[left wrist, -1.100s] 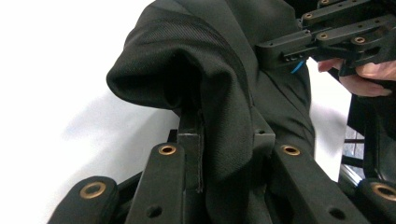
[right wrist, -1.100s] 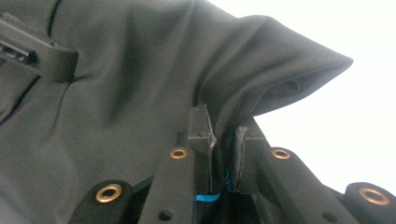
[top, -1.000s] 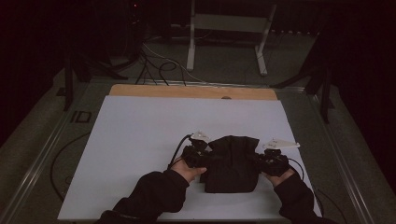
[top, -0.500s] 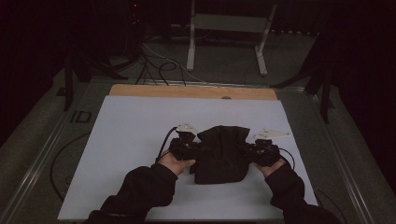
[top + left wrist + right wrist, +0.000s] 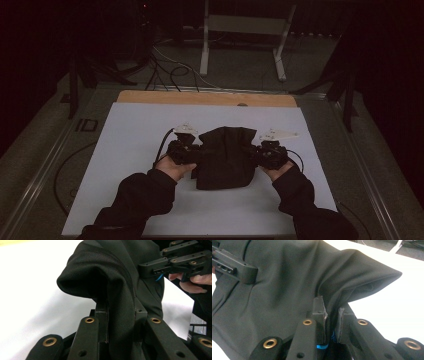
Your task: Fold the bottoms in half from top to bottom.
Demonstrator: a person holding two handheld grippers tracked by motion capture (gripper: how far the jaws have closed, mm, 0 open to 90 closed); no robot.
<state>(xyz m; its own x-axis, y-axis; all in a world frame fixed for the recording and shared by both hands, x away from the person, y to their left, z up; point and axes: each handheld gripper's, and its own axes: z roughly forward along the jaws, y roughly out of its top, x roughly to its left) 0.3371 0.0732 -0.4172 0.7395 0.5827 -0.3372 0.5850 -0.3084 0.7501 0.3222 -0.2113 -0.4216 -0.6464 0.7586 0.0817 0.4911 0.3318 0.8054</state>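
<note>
A black cloth (image 5: 224, 157) hangs between two tongs above the white tabletop (image 5: 135, 130), its lower edge on the surface. The left tongs (image 5: 192, 154) clamp its left edge; the right tongs (image 5: 257, 154) pinch its right edge, each held in a sleeved hand.

One black cloth (image 5: 223, 159) lies between two grippers, the left gripper (image 5: 192, 153) and right gripper (image 5: 257, 155), on one white table (image 5: 130, 130).

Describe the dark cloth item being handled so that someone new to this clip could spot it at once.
On the white table top, look between the left gripper and the right gripper. The black garment hangs bunched there, pinched at each side, the sole soft thing on the sheet.
</note>
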